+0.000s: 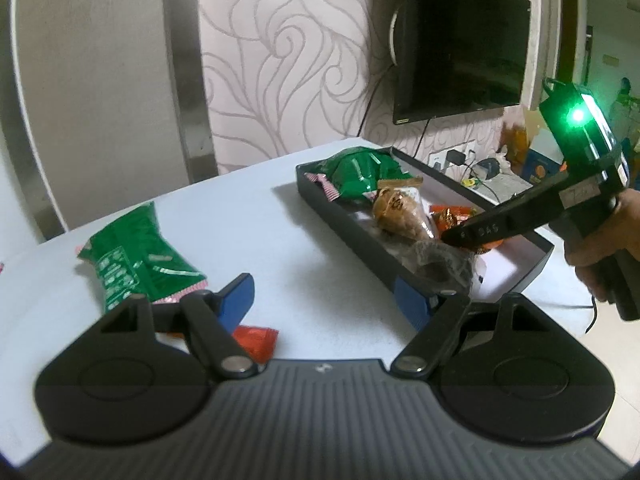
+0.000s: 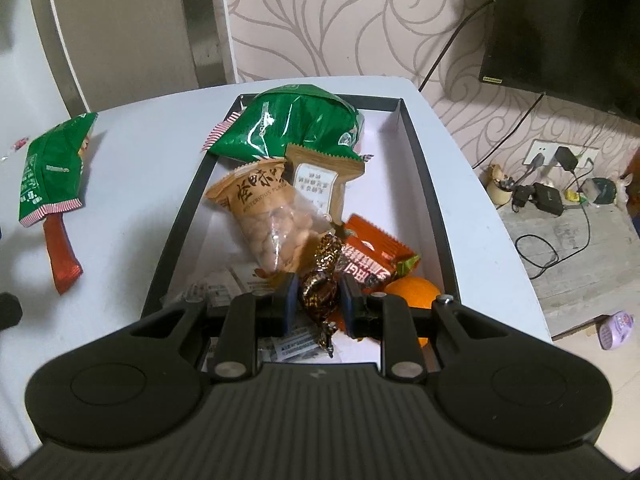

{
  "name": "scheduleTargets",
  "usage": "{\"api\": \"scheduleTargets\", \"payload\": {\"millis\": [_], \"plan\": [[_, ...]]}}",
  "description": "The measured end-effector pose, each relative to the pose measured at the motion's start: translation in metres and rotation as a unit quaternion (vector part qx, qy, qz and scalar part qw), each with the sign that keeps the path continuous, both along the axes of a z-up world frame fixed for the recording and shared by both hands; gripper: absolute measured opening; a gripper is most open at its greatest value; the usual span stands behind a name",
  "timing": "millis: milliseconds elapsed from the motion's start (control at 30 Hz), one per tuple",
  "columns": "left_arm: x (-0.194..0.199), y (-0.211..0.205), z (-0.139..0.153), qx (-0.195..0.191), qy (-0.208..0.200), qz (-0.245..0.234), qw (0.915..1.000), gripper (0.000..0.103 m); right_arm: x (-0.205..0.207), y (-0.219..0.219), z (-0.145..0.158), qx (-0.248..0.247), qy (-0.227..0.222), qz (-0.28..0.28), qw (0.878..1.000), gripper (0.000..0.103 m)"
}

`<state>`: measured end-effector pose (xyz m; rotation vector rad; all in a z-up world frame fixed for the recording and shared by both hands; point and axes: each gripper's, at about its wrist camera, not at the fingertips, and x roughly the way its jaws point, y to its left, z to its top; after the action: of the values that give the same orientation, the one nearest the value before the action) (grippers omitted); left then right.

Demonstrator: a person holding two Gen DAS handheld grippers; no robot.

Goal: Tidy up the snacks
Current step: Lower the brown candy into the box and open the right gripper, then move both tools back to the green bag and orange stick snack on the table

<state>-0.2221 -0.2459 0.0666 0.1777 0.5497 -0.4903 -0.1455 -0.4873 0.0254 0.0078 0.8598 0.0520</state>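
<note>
Currently, a foil-wrapped candy [image 2: 318,292] is gripped by the right hand-held gripper [image 2: 316,300] over the tray [image 2: 424,168]; release is needed next, while the left hand-held gripper [image 1: 326,300], held open, is faced toward a green packet [image 1: 136,264] at ten o'clock on the counter [image 1: 248,216].

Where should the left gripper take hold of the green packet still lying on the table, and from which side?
Probably across the narrow striped end of the green packet, the end nearest the open left gripper. The packet lies flat on the table with that crimped seam pointing toward the gripper, so a low approach from the near side would let the fingers pinch the thin seam rather than the puffy middle.
</note>
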Motion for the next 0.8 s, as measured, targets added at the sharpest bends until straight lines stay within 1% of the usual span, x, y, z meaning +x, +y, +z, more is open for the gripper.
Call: {"api": "scheduleTargets", "payload": {"millis": [133,200,267,300,333,400,500,600,700,800], "plan": [[0.005,-0.018,0.006,-0.002,-0.017,-0.039,0.9991,0.079,-0.006,0.002,0.002,0.001,0.000,-0.014,1.000,0.028],[0.007,-0.029,0.007,-0.004,-0.022,-0.059,0.9980,0.079,-0.010,0.001,0.005,0.002,0.001,-0.021,1.000,0.031],[0.009,-0.038,0.008,-0.007,-0.023,-0.073,0.9971,0.079,-0.018,0.001,0.011,0.006,-0.006,-0.029,1.000,0.044],[0.009,-0.042,0.007,-0.010,-0.023,-0.079,0.9966,0.079,-0.023,0.000,0.016,0.009,-0.011,-0.033,0.999,0.049],[0.010,-0.046,0.007,-0.011,-0.021,-0.085,0.9961,0.079,-0.027,0.000,0.021,0.009,-0.017,-0.036,0.999,0.052],[0.012,-0.051,0.006,-0.012,-0.020,-0.094,0.9953,0.079,-0.036,0.000,0.029,0.011,-0.027,-0.041,0.999,0.062],[0.015,-0.052,0.004,-0.016,-0.016,-0.099,0.9949,0.079,-0.050,0.000,0.044,0.023,-0.042,-0.052,0.997,0.072],[0.018,-0.048,0.002,-0.020,-0.014,-0.098,0.9949,0.079,-0.058,0.009,0.057,0.033,-0.058,-0.048,0.997,0.079],[0.019,-0.037,0.002,-0.022,-0.016,-0.095,0.9951,0.079,-0.061,0.022,0.067,0.042,-0.068,-0.033,0.996,0.082],[0.019,-0.016,0.000,-0.020,-0.022,-0.085,0.9959,0.079,-0.061,0.037,0.075,0.063,-0.077,-0.018,0.995,0.083]]}}
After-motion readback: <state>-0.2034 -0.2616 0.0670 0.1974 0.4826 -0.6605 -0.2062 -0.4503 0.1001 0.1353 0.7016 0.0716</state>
